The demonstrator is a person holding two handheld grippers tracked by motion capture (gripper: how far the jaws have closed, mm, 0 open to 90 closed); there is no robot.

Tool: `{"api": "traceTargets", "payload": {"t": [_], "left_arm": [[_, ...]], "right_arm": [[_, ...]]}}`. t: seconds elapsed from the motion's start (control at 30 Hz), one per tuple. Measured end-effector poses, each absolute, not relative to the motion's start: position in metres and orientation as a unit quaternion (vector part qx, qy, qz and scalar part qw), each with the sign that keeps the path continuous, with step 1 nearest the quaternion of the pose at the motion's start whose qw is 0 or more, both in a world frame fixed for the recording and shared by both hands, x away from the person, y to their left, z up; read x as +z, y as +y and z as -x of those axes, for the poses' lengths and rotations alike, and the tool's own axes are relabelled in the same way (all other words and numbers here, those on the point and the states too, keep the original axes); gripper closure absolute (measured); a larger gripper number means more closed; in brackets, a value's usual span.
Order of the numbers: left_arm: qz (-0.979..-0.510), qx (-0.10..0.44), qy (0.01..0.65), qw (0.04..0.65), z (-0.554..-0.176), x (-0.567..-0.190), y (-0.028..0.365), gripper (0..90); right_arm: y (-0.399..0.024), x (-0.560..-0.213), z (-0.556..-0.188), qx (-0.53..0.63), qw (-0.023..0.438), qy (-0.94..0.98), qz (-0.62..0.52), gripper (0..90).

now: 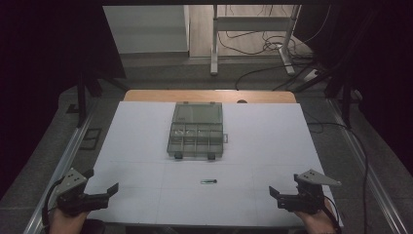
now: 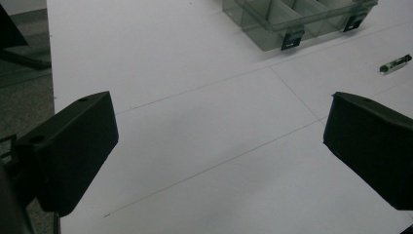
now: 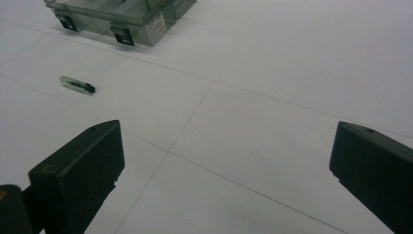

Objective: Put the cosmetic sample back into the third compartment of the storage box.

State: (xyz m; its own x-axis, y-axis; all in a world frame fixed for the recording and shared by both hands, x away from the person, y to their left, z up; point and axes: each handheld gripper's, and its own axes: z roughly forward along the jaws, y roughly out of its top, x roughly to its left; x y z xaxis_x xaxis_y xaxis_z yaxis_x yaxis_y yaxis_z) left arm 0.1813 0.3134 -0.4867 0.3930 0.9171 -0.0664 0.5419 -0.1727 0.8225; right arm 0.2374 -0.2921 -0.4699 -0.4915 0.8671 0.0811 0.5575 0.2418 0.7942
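My left gripper [image 1: 100, 194] and right gripper [image 1: 282, 195] sit at the near corners of the white table [image 1: 146, 146], jaws spread wide, holding and touching nothing. Ahead and between them stands the clear grey plastic compartment box [image 1: 197, 130], latches toward me. Nearer, between my grippers, the small clear tube with a dark end [image 1: 209, 182] lies flat, long axis running across from one gripper to the other.

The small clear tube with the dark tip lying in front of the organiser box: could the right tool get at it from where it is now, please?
Probably yes. The small clear tube with the dark tip lies alone on the white table, the right tool is open, and nothing stands between them.
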Motion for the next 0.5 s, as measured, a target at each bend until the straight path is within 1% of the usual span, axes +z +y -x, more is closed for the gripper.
{"api": "traceTargets", "payload": {"t": [0.13,0.5], "left_arm": [[-0.732,0.231,0.498,0.404,-0.1811,-0.487,0.3131,0.4],[-0.736,0.231,0.495,0.4,-0.1815,-0.487,0.312,0.9]], "right_arm": [[-0.2906,-0.4695,-0.2369,0.401,0.197,0.765,-0.464,0.0],[-0.2914,-0.4705,-0.2391,0.405,0.181,0.769,-0.46,0.0]]}}
